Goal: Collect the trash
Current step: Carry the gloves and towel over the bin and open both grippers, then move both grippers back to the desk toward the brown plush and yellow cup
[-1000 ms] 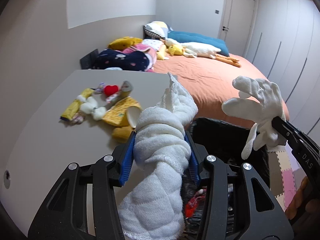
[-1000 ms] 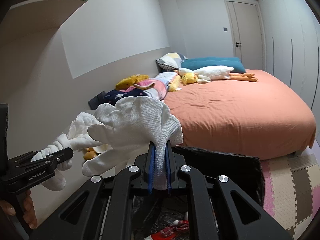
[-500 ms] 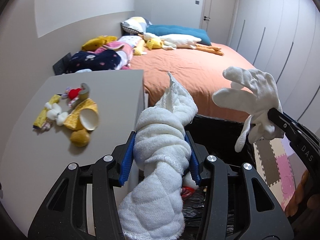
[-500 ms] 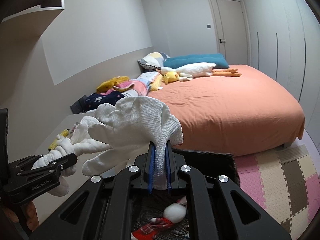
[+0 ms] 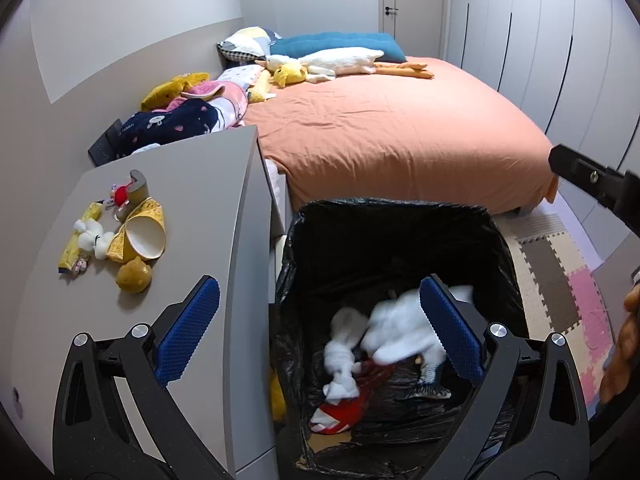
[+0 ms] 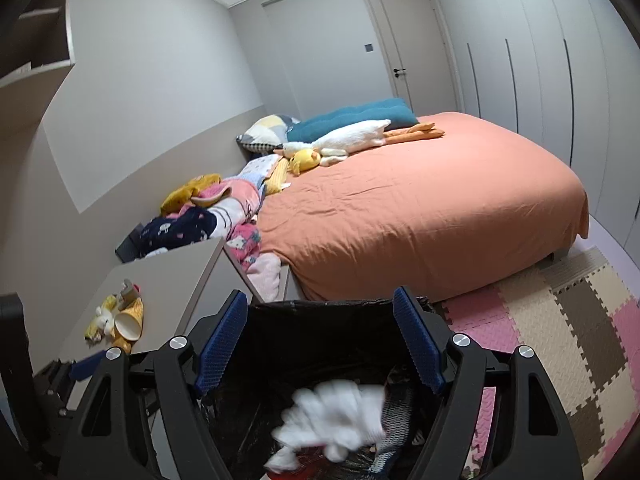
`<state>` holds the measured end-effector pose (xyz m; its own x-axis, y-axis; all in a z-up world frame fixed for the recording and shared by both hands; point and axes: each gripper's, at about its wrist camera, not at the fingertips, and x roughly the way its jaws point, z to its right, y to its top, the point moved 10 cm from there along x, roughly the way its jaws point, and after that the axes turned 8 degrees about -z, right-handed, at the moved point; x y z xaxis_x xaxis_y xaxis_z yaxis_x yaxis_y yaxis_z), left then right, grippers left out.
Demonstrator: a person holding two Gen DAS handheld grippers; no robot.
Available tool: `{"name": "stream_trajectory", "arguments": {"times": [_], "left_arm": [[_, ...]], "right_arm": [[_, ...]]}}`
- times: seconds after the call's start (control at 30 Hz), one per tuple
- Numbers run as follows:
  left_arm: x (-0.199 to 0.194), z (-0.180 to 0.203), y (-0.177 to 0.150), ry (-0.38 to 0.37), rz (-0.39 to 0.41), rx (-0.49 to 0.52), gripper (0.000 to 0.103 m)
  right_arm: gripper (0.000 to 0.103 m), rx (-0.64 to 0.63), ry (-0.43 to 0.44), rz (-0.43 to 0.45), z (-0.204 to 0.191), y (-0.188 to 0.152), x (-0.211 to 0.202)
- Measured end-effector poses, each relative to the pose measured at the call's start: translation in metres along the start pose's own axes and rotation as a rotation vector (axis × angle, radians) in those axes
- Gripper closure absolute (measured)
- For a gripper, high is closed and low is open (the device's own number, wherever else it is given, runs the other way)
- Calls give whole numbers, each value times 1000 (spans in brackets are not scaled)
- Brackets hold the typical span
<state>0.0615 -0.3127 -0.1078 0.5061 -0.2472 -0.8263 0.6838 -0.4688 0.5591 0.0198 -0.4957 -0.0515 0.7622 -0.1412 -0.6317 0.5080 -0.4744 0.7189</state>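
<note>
A black-lined trash bin point(image 5: 384, 216) stands beside a grey table point(image 5: 200, 184). Inside it lie a knotted white cloth point(image 5: 340, 364), a blurred white glove point(image 5: 400, 332) and red trash point(image 5: 340, 412). My left gripper point(image 5: 316, 332) is open and empty above the bin's left rim. My right gripper point(image 6: 320, 344) is open and empty above the bin point(image 6: 320, 320), with the white glove point(image 6: 336, 408) blurred below it. Its tip shows at the right of the left wrist view point(image 5: 592, 184). On the table lie yellow wrappers, a paper cup point(image 5: 144, 236) and small toys.
An orange bed point(image 5: 400, 128) with pillows, plush toys and a clothes pile stands behind the bin. A foam puzzle mat point(image 6: 560, 336) covers the floor to the right. White wardrobes line the right wall.
Both grippers have opened. The knotted cloth left my left gripper and the white glove left my right gripper; both have dropped into the bin.
</note>
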Motion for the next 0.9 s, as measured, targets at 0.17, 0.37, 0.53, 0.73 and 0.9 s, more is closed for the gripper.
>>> {"name": "stream_trajectory", "arguments": {"times": [0.17,0.37,0.53,0.73,0.9], "left_arm": [[-3,0,-2,-3,2,-2,6],[-2,-4,-5,1,-4,-14,6],[3,-15,-7,5,-15,-30,6],[9,-31,-10,14,-28,-56,6],[14,-51,-13,23,-41,-90,6]], "right_arm": [[26,1,11,-8,1,-3,0],[26,-26,15,-20,-5,-6,2],[26,-38,15,-37,-13,-10,8],[26,-58,28,-59,-28,-14,20],[26,-82,42,-91,-44,-19,35]]}}
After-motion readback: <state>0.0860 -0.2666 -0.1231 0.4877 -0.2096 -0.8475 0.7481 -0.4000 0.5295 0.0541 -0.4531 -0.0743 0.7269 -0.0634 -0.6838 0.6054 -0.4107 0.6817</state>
